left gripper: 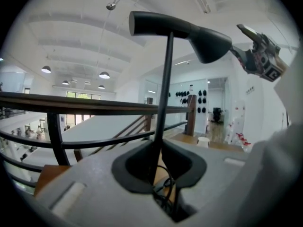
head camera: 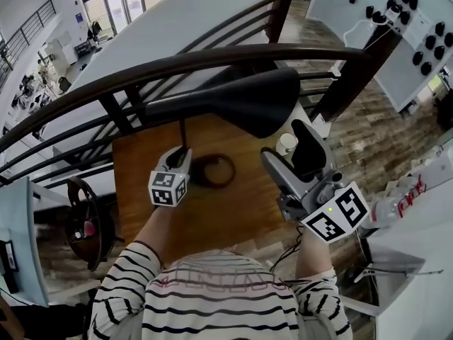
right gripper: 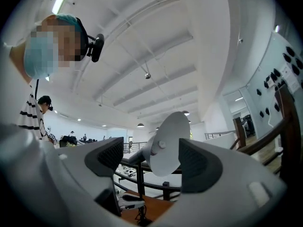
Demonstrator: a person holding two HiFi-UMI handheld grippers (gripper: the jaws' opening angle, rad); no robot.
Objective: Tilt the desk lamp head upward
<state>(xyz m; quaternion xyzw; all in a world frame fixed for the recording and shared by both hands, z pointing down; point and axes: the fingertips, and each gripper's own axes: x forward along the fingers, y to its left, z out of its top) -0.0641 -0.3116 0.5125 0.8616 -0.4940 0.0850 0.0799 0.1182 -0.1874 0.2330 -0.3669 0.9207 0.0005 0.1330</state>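
A black desk lamp stands on the wooden table (head camera: 138, 161). Its round base (head camera: 212, 170) sits mid-table, and its wide black head (head camera: 237, 99) hangs level above. My left gripper (head camera: 182, 156) is shut on the thin upright pole (left gripper: 163, 93) low down, with the head (left gripper: 189, 30) high overhead; the pole runs down between the left gripper's (left gripper: 158, 167) pads. My right gripper (head camera: 287, 149) stands open just below the right end of the head. Beyond the right gripper's (right gripper: 147, 157) pads, apart from them, is the head's pale underside (right gripper: 168, 143).
A dark curved railing (head camera: 141, 73) runs close behind the table, over a drop to a lower floor. A small white cup (head camera: 286, 143) stands at the table's right edge. A white board with black knobs (head camera: 396, 13) is at the far right, and a dark wheel-shaped thing (head camera: 83, 222) at the left.
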